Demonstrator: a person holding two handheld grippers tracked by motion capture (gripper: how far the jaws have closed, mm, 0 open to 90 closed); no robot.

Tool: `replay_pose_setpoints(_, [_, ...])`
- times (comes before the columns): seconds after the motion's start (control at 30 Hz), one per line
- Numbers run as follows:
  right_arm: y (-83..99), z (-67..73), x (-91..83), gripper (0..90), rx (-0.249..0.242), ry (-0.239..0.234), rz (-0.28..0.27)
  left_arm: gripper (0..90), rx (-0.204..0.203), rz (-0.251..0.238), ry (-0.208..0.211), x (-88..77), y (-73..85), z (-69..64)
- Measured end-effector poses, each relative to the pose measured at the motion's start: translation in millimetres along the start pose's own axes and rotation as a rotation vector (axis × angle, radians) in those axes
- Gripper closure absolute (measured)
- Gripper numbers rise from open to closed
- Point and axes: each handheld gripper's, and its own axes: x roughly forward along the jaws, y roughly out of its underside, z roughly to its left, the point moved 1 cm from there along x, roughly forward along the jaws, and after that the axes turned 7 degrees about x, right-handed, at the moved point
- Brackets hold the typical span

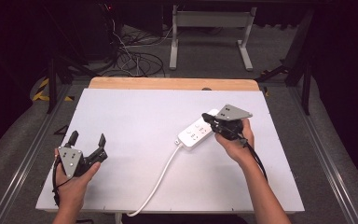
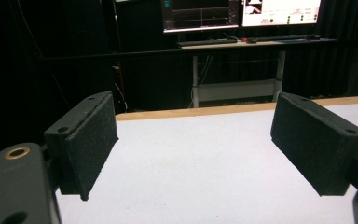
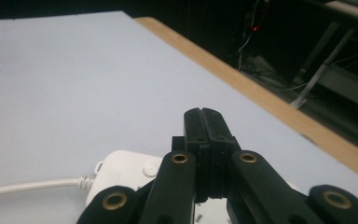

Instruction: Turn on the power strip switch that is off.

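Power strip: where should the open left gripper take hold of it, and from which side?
Probably across the narrow width of the power strip, at its cord end, coming from above. It lies flat on the table; the right gripper sits over its far end. The left gripper has wide-open jaws.

I see a white table top with a bare wooden strip along its 12 o'clock edge; a white power strip lies flat on it toward 2 o'clock from centre; its white cable trails across the surface to the 6 o'clock edge.
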Motion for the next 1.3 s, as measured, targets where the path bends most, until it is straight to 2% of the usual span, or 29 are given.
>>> replay_pose_setpoints(0.23, [10.9, 13.5, 37.8, 90.0, 0.008, -0.048, 0.138, 15.1, 0.004, 0.001, 0.002, 0.5, 0.2, -0.3])
replay_pose_setpoints(0.43, [19.1, 19.0, 54.5, 90.0, 0.028, -0.070, 0.199, 15.2, 0.003, 0.001, 0.002, 0.4, 0.2, 0.0])
replay_pose_setpoints(0.63, [24.0, 17.9, 63.6, 90.0, 0.033, -0.068, 0.240, 15.2, 0.004, 0.001, 0.003, 0.5, 0.2, -0.2])
replay_pose_setpoints(1.0, [27.2, 17.2, 70.2, 90.0, 0.044, -0.071, 0.249, 15.2, 0.003, 0.002, 0.004, 0.7, 0.3, -0.5])
replay_pose_setpoints(1.07, [27.1, 16.7, 71.1, 90.0, 0.064, -0.069, 0.249, 15.2, 0.001, 0.003, 0.006, 0.4, 0.4, -0.7])
replay_pose_setpoints(1.3, [26.5, 17.3, 72.5, 90.0, 0.077, -0.063, 0.260, 15.3, 0.001, 0.003, 0.006, 0.3, 0.5, -1.1])
